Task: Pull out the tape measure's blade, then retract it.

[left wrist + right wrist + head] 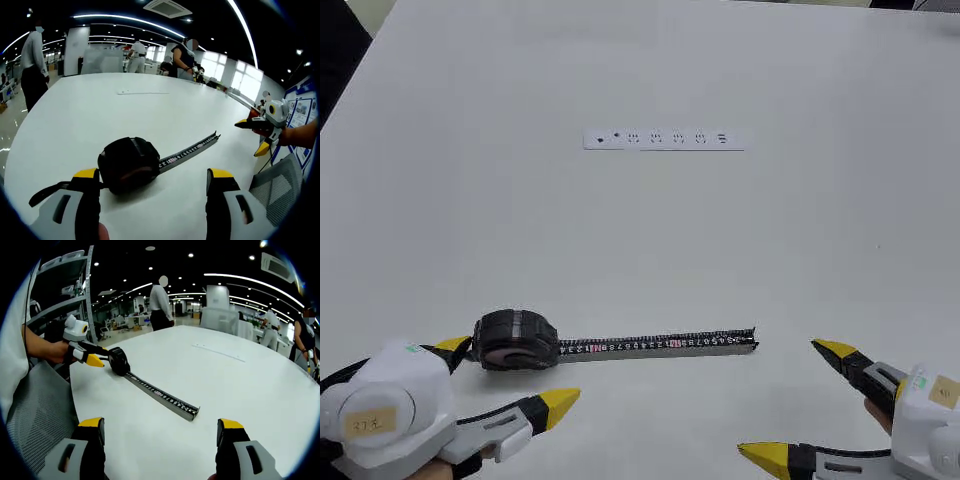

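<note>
Well, left gripper (507,371) unclenched, straddling the chunky black rubbery tape-measure case (515,340): likely grippy, clamp its flanks. Right gripper (795,401) released; thin dark graduated blade (660,345) probably springy, pinch at the hooked end.

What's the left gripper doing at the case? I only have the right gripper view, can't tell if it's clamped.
Observer: Not clamped. In the left gripper view the left gripper is wide open. The tape measure case sits between its jaws, close to one and with a clear gap to the other.
Operator: Case upright or on its side?
Observer: Upright on its base. The blade comes out low at its front and lies flat on the table.
Operator: My jaws versus the hook?
Observer: In the head view the right gripper is open. It sits beyond the end hook, with a gap and no contact.
</note>
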`<state>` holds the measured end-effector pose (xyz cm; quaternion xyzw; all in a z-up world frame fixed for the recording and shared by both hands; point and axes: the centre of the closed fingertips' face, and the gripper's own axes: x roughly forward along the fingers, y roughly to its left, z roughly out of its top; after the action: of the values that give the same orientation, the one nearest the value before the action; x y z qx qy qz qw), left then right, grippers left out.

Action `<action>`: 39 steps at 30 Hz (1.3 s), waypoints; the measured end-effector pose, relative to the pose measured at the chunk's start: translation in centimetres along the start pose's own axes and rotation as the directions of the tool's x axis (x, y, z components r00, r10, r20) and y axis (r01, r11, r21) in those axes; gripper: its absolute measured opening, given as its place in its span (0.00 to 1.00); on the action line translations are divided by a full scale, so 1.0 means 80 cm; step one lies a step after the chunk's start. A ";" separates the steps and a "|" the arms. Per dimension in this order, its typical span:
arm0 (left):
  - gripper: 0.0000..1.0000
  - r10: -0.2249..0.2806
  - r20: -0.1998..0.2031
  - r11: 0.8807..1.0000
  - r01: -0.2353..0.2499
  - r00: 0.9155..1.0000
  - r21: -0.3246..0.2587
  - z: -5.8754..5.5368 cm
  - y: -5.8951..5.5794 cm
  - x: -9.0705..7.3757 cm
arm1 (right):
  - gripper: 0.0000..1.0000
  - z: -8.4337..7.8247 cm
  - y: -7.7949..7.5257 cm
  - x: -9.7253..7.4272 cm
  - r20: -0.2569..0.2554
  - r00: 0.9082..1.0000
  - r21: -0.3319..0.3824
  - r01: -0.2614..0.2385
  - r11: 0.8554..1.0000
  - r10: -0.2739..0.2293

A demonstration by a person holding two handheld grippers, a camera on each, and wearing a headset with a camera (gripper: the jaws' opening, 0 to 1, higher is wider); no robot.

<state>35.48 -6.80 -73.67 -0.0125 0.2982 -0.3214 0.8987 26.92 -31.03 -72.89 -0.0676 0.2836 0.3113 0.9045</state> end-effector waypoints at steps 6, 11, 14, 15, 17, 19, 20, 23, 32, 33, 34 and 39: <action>0.77 0.073 0.027 0.997 -0.073 0.997 0.020 0.005 0.010 0.004 | 0.82 0.000 -0.004 0.006 -0.026 0.999 -0.033 -0.045 0.998 0.045; 0.79 0.082 0.029 0.997 -0.082 0.996 -0.005 0.006 0.007 0.011 | 0.80 0.001 -0.017 0.010 -0.038 0.998 -0.036 -0.057 0.998 0.056; 0.79 0.106 0.031 0.994 -0.107 0.994 0.010 0.006 0.006 0.012 | 0.78 0.001 -0.023 0.013 -0.048 0.997 -0.045 -0.066 0.997 0.063; 0.78 0.126 0.037 0.992 -0.126 0.991 0.001 0.007 0.009 0.012 | 0.78 0.000 -0.025 0.016 -0.054 0.996 -0.055 -0.070 0.996 0.067; 0.78 0.135 0.045 0.991 -0.134 0.990 -0.022 0.009 0.008 0.014 | 0.75 -0.003 -0.027 0.019 -0.076 0.994 -0.071 -0.088 0.994 0.083; 0.78 0.172 0.036 0.985 -0.172 0.985 0.009 0.007 0.011 0.015 | 0.73 -0.004 -0.030 0.022 -0.081 0.993 -0.075 -0.095 0.993 0.089; 0.76 0.170 0.041 0.985 -0.171 0.985 0.000 0.007 0.011 0.016 | 0.72 -0.005 -0.031 0.023 -0.093 0.990 -0.079 -0.109 0.991 0.102; 0.76 0.189 0.051 0.982 -0.188 0.981 -0.024 0.009 0.012 0.018 | 0.67 -0.006 -0.037 0.028 -0.117 0.986 -0.113 -0.132 0.985 0.119; 0.73 0.257 0.050 0.966 -0.256 0.965 -0.034 0.008 0.021 0.024 | 0.56 -0.008 -0.050 0.044 -0.185 0.968 -0.171 -0.199 0.965 0.167; 0.73 0.260 0.050 0.965 -0.258 0.964 -0.039 0.009 0.021 0.024 | 0.54 -0.008 -0.051 0.046 -0.191 0.967 -0.172 -0.205 0.964 0.171; 0.72 0.267 0.048 0.963 -0.266 0.962 -0.041 0.009 0.023 0.024 | 0.53 -0.008 -0.053 0.047 -0.194 0.965 -0.170 -0.209 0.963 0.176; 0.68 0.301 0.038 0.954 -0.299 0.953 -0.034 0.007 0.028 0.025 | 0.45 -0.002 -0.059 0.054 -0.220 0.953 -0.199 -0.254 0.947 0.209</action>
<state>38.31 -6.30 -74.74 0.0133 0.2819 -0.1767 0.9429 32.47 -32.59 -75.67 -0.1658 0.3400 0.4377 0.8157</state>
